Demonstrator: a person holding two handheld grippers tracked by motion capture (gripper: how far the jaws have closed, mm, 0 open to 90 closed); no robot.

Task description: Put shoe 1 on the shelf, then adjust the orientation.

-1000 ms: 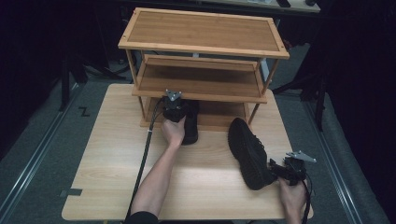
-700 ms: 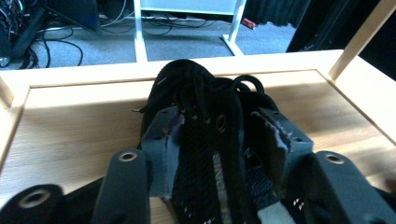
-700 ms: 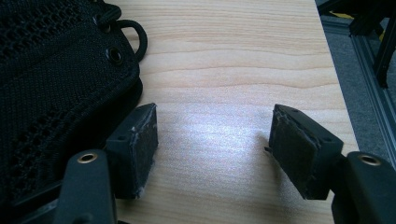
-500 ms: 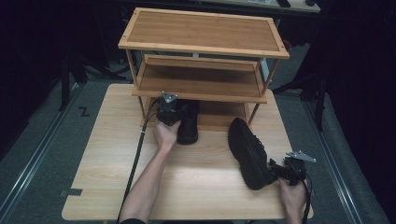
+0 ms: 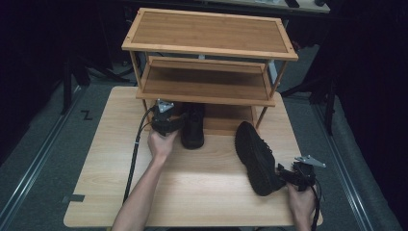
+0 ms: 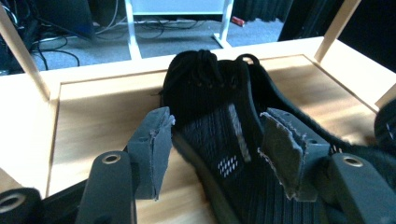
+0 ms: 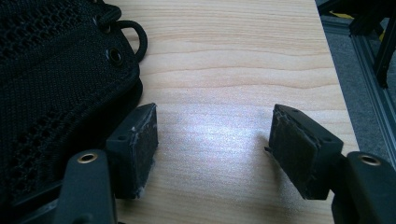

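A black shoe (image 5: pixel 193 129) stands with its toe on the bottom board of a wooden rack (image 5: pixel 207 29). My left gripper (image 5: pixel 179 122) is at that shoe's left side. In the left gripper view it (image 6: pixel 217 154) is open, with the shoe (image 6: pixel 215 107) lying between its wide-apart pads (image 6: pixel 152 151). A second black shoe (image 5: pixel 257 156) lies on the table (image 5: pixel 192 192) at the right. My right gripper (image 5: pixel 282 174) is at its near end, open. In the right gripper view the gripper (image 7: pixel 215 135) has bare table between its pads, and the shoe (image 7: pixel 56 84) is beside the left one.
The rack has three boards; its middle shelf (image 5: pixel 207 86) and top are bare. Rack posts (image 5: pixel 260 118) stand near the right shoe's toe. Dark floor and metal rails surround the table. A cable (image 5: pixel 134 154) trails from my left gripper.
My left gripper has shifted slightly left and back toward the person, while the shoe at the rack stays put. The right gripper and its shoe have not moved.
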